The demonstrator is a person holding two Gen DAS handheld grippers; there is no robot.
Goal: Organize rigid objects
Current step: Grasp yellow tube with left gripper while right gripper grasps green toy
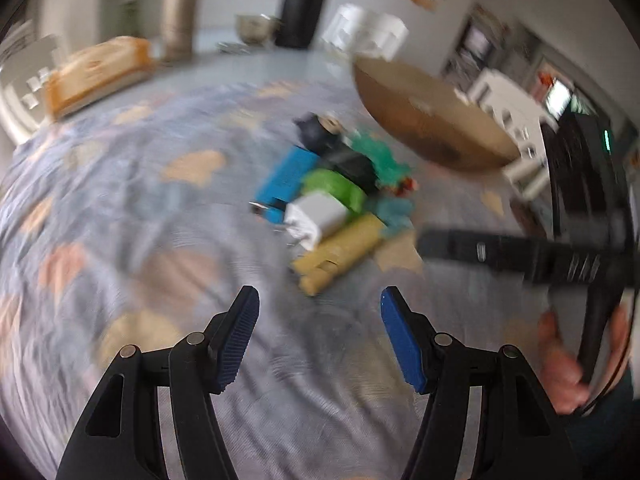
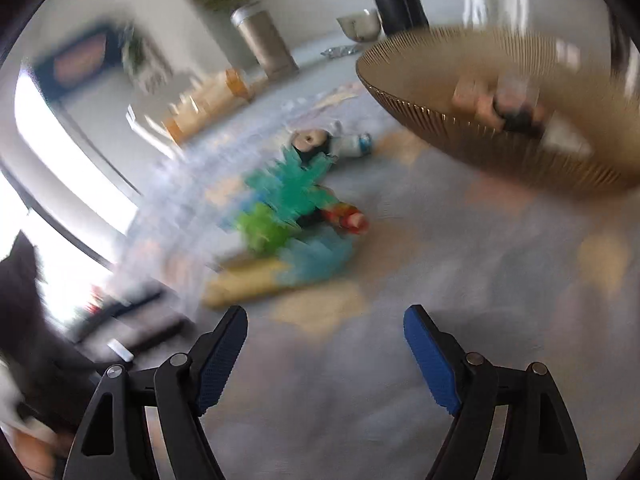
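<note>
A heap of small objects lies on the patterned cloth: a white charger (image 1: pixel 316 219), a blue block (image 1: pixel 285 178), a green piece (image 1: pixel 334 187), a yellow tube (image 1: pixel 338 254), a black item (image 1: pixel 352 164) and a teal spiky toy (image 1: pixel 380 156). My left gripper (image 1: pixel 318 300) hovers open just in front of the heap, nothing between its fingers. In the right wrist view the same heap is blurred: teal toy (image 2: pixel 298 188), green piece (image 2: pixel 262 232), yellow tube (image 2: pixel 248 284), a red figure (image 2: pixel 348 216). My right gripper (image 2: pixel 324 318) stands open short of it, holding nothing.
A ribbed golden bowl (image 2: pixel 420 92) with a few items inside sits to the right of the heap, bowl (image 1: pixel 400 92). At the back stand a metal canister (image 1: pixel 180 16), a yellowish box (image 1: pixel 100 68) and a small silver bowl (image 1: pixel 256 28). A hand (image 1: pixel 560 360) holds the other gripper at right.
</note>
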